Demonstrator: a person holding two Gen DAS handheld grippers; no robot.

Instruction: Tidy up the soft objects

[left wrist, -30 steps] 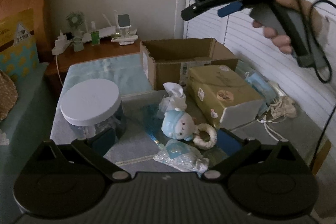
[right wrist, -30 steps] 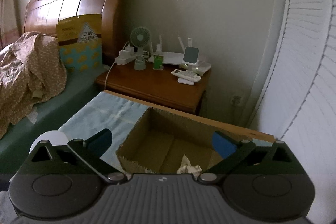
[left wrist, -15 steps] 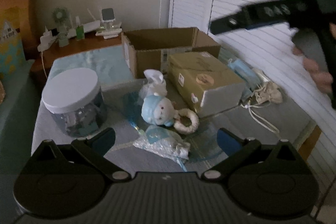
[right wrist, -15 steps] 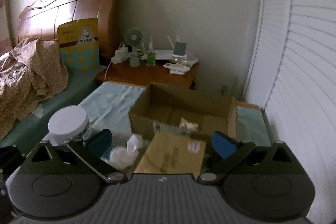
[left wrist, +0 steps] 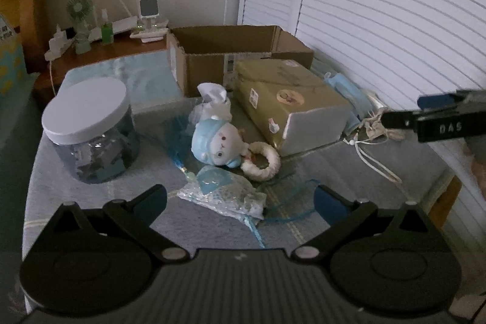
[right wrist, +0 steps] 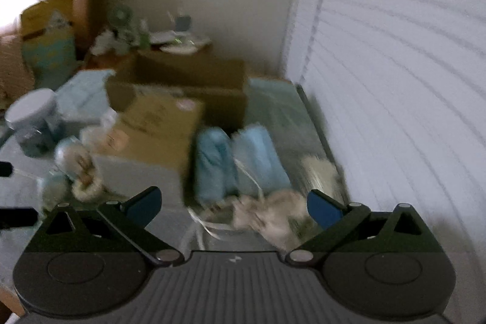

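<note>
so there's a blue-hooded plush head (left wrist: 217,144) lying on its side mid-counter, face toward the camera, with a fuzzy cream ring (left wrist: 261,161) touching it. a crinkly clear bag (left wrist: 223,196) lies flat just in front. folded blue cloths (right wrist: 240,160) and a crumpled cream drawstring pouch (right wrist: 273,216) lie over by the shutters

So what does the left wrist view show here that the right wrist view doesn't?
Left wrist only: the beaded pouch lying between the open jaws of the left gripper, and the right gripper seen from outside. Right wrist only, blurred: the right gripper's own open jaws over a cream fabric bundle, plus the table's far right corner. Both: the jar, plush, brown box and carton.
</note>
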